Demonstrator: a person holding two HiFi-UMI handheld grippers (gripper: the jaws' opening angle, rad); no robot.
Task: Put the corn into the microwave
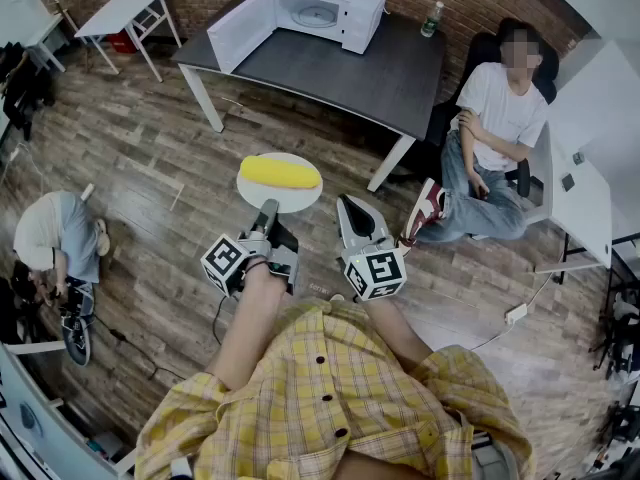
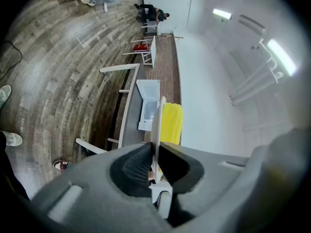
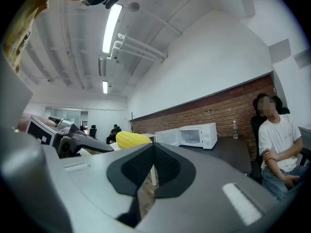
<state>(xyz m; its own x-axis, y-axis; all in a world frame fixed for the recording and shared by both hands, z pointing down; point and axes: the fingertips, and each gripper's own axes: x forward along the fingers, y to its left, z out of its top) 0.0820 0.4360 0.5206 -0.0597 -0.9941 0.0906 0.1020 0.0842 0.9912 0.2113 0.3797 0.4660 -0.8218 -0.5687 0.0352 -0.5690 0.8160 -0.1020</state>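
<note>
A yellow corn cob (image 1: 280, 173) lies on a small white plate (image 1: 300, 200) held in the air over the wooden floor. My left gripper (image 1: 268, 214) is shut on the plate's near rim; in the left gripper view the plate (image 2: 158, 123) runs edge-on between the jaws, with the corn (image 2: 171, 123) beside it. My right gripper (image 1: 347, 206) hangs just right of the plate, shut and empty, its jaws (image 3: 154, 147) meeting with nothing between them. Ahead, the white microwave (image 1: 330, 6) stands on a dark table (image 1: 350, 68) with its door (image 1: 240, 28) swung open.
A person (image 1: 495, 138) sits in a chair right of the table, legs stretched toward me. A bottle (image 1: 431, 18) stands on the table's far right corner. Another person (image 1: 55, 243) crouches at the left. A white table (image 1: 125, 13) stands at the back left.
</note>
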